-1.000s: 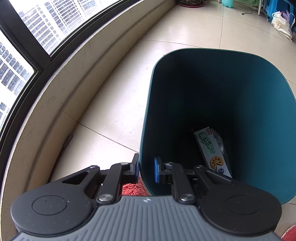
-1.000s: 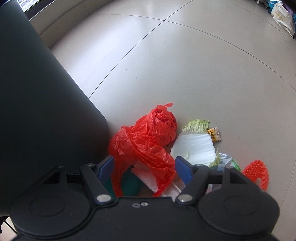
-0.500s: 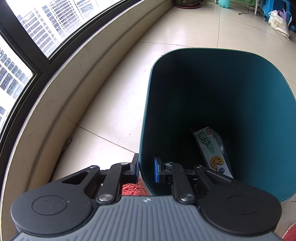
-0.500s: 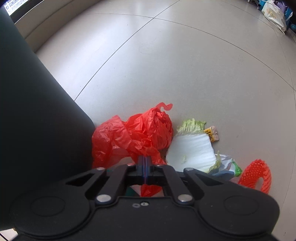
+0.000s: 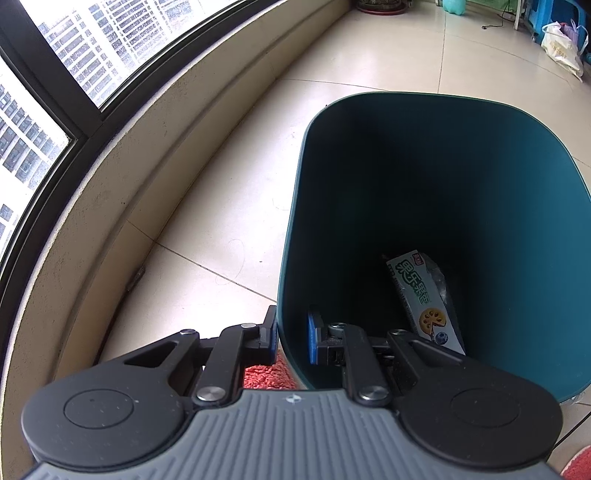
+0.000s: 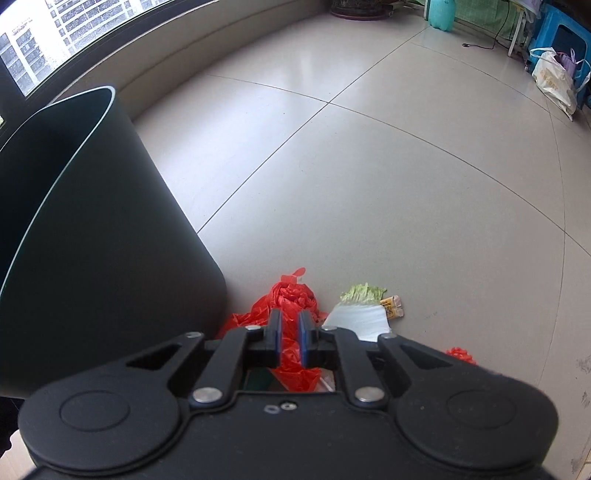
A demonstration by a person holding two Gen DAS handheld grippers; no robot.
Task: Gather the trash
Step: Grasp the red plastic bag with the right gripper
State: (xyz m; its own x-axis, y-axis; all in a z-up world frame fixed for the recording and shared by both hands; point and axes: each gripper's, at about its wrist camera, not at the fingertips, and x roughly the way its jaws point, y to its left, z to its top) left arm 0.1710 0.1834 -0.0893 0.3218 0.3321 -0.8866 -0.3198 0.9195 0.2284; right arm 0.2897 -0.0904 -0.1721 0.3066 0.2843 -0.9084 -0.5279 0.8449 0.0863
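My left gripper is shut on the near rim of the dark teal bin; one finger is outside the wall, one inside. A green and white snack packet lies in the bin. My right gripper is shut on the red plastic bag and holds it above the floor beside the bin. Below it on the floor lie a cabbage piece, a small yellow wrapper and a red net, partly hidden by the gripper body.
A low beige ledge under a window curves along the left. A red mat lies under the bin. A white shopping bag and a blue stool stand at the far right, and a teal container at the back.
My right gripper closed on the red bag and has risen with it, pulling it up off the floor. My left gripper still holds the bin rim; the bin is nearly unmoved.
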